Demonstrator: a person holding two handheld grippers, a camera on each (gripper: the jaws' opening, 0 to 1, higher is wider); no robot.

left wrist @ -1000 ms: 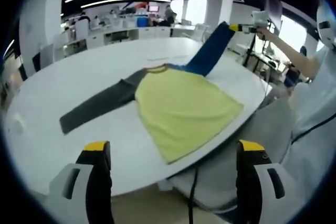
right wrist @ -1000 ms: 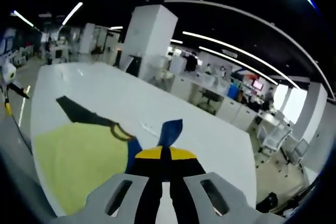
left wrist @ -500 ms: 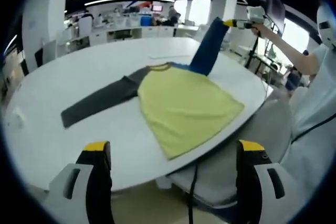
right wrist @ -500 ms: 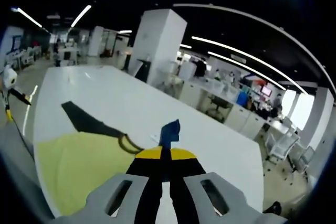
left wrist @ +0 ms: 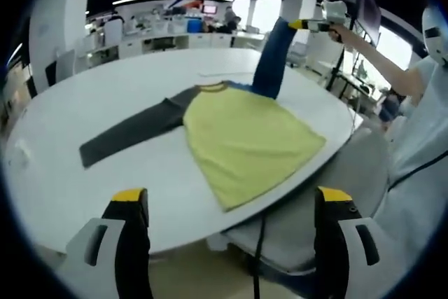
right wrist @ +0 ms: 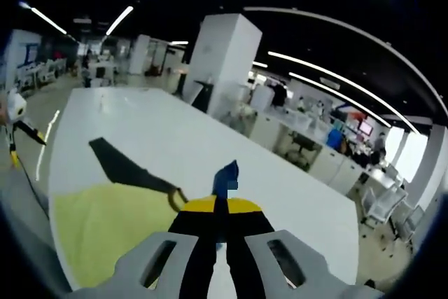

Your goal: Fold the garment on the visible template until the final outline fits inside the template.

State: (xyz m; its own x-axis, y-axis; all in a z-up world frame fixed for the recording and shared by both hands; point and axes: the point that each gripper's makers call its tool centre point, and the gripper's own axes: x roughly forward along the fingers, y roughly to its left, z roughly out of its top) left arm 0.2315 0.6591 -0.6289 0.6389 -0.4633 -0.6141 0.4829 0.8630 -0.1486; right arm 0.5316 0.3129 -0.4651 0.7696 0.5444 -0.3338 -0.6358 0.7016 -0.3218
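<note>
Grey sleeve (left wrist: pixel 129 131): left of centre in the left gripper view, lying flat on the white table (left wrist: pixel 84 173), stretched toward the frame's left edge; in the right gripper view it appears as a dark strip at centre left
Left gripper (left wrist: pixel 227 204): its two yellow-tipped jaws rise from the bottom of its own view, spread wide apart, with nothing between them; they hang off the table's near edge, touching neither cloth nor table
Garment (left wrist: pixel 245 138): a long-sleeved shirt with a yellow body, at centre of the left gripper view; the body lies flat on the table, its hem near the table's lower-right edge; in the right gripper view the yellow body fills the lower left
Blue sleeve (left wrist: pixel 271 57): upper centre-right of the left gripper view, lifted off the table and rising steeply from the shoulder up to the right gripper; in the right gripper view its cuff end pokes up just above the jaw tips at centre
Right gripper (right wrist: pixel 220 204): in its own view the yellow-and-black jaws are pressed together at bottom centre, clamped on the blue sleeve's end; in the left gripper view it appears at the upper right, held aloft by a person's hand (left wrist: pixel 337 29)
Template: no outline can be made out on the table
</note>
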